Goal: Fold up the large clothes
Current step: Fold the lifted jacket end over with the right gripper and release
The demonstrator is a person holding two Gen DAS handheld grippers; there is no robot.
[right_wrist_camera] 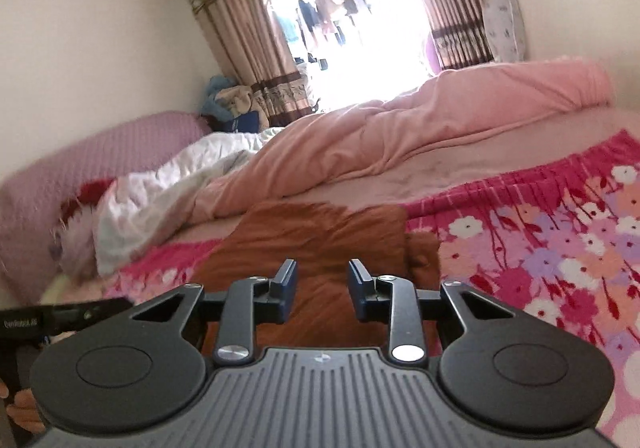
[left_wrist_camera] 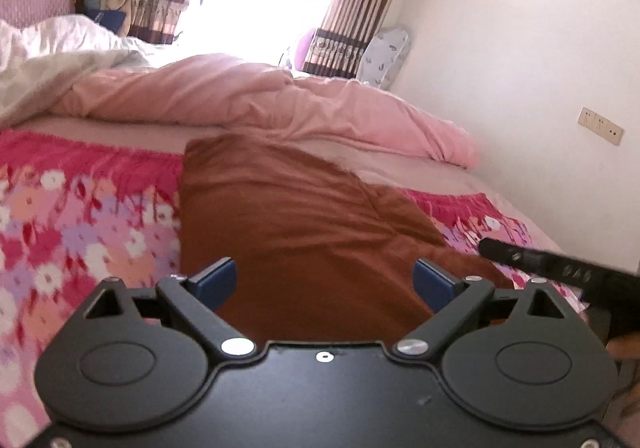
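A brown garment (left_wrist_camera: 300,216) lies flat on the floral bedspread, folded into a long strip that runs away from me. My left gripper (left_wrist_camera: 324,270) hovers over its near end, jaws wide open, with nothing between the blue pads. In the right wrist view the same brown garment (right_wrist_camera: 320,232) lies just beyond my right gripper (right_wrist_camera: 323,268). Its jaws stand partly apart with a clear gap, and no cloth is pinched. Both grippers are above the fabric, not touching it.
The pink and red floral bedspread (left_wrist_camera: 80,216) covers the bed. A rumpled pink quilt (left_wrist_camera: 260,100) and a white blanket (right_wrist_camera: 168,192) lie behind the garment. A wall with sockets (left_wrist_camera: 600,126) bounds the right side. The other gripper's black body (left_wrist_camera: 560,268) juts in from the right.
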